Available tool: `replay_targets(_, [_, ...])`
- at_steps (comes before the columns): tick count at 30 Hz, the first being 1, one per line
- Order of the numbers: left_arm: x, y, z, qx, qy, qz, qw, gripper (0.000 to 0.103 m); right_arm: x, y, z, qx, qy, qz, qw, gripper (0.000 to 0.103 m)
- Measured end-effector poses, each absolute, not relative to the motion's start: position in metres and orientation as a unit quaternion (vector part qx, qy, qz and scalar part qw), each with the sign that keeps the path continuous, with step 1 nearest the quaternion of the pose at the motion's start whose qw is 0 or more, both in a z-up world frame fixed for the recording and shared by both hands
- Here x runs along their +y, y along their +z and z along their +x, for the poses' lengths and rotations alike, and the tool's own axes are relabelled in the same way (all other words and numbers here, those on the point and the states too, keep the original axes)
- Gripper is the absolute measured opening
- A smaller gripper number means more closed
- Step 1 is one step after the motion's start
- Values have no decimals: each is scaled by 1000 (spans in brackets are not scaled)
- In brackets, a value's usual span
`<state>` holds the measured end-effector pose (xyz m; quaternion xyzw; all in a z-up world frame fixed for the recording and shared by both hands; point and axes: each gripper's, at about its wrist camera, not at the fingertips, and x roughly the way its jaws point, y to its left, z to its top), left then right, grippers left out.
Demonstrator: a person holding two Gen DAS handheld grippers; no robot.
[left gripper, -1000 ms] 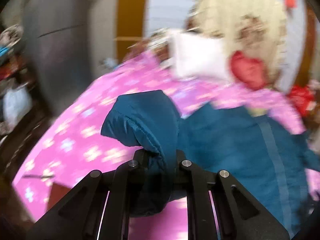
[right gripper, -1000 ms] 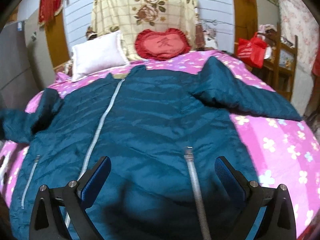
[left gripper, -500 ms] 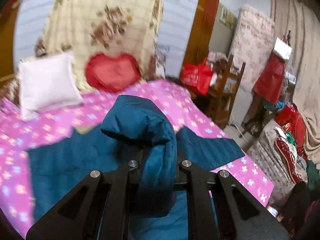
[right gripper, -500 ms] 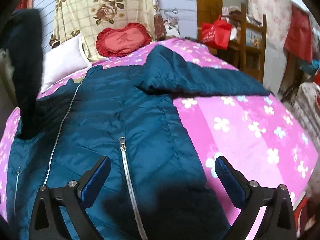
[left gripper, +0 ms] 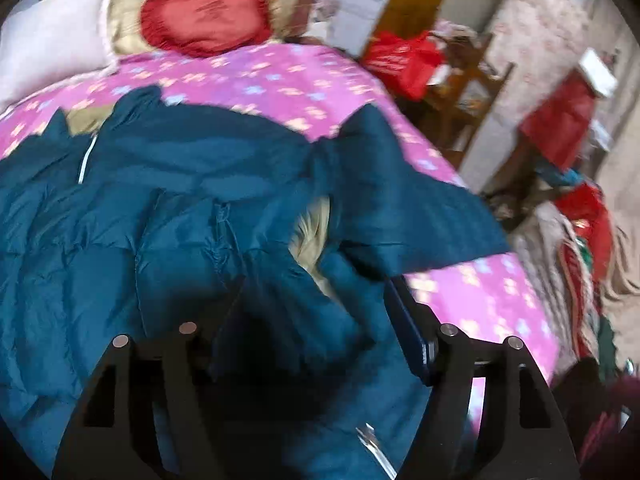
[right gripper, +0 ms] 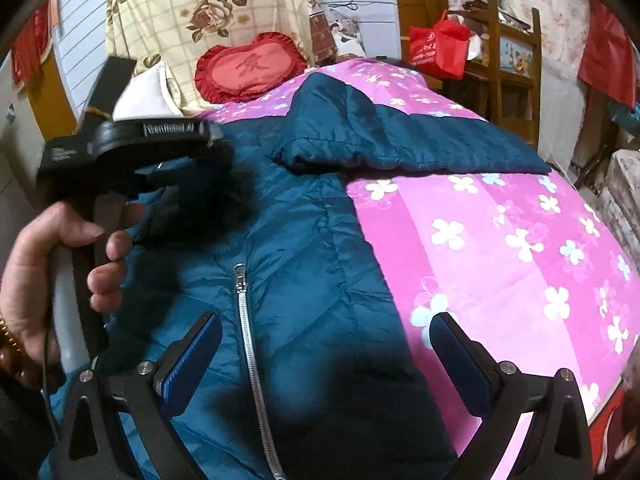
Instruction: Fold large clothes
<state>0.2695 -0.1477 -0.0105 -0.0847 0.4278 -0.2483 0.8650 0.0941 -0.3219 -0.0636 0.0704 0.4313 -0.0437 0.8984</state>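
A large teal puffer jacket lies front up on a pink flowered bed. Its one sleeve stretches out to the right. The other sleeve lies folded across the jacket's chest in the left wrist view. My left gripper is open just above that folded sleeve, holding nothing; it also shows from the side, in a hand, in the right wrist view. My right gripper is wide open and empty over the jacket's lower front, beside a pocket zipper.
A red heart cushion, a white pillow and a floral blanket sit at the bed's head. A wooden chair with a red bag stands right of the bed. Clutter fills the floor there.
My left gripper carried the sleeve across the jacket's front, let it go and opened. My right gripper stayed open over the lower jacket, shifting slightly.
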Motion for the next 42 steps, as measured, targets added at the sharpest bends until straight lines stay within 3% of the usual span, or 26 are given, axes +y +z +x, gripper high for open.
replay_targets(7, [-41, 28, 221, 363, -178, -70, 912, 70, -303, -63, 99, 421, -41, 62, 904, 103])
replay_targets(15, [69, -24, 179, 393, 39, -42, 918, 70, -259, -49, 109, 383, -4, 32, 923, 103])
replay_targets(22, [24, -42, 111, 360, 127, 24, 924, 71, -211, -29, 145, 360, 31, -24, 932, 103])
replay_targets(25, [-1, -62, 106, 367, 110, 53, 922, 71, -207, -46, 135, 345, 15, -59, 937, 103])
replay_targets(28, [-13, -80, 109, 381, 99, 64, 917, 71, -213, -61, 137, 392, 25, -29, 919, 103])
replay_targets(42, [-17, -79, 115, 382, 105, 68, 916, 71, -216, -60, 133, 391, 27, -24, 920, 103])
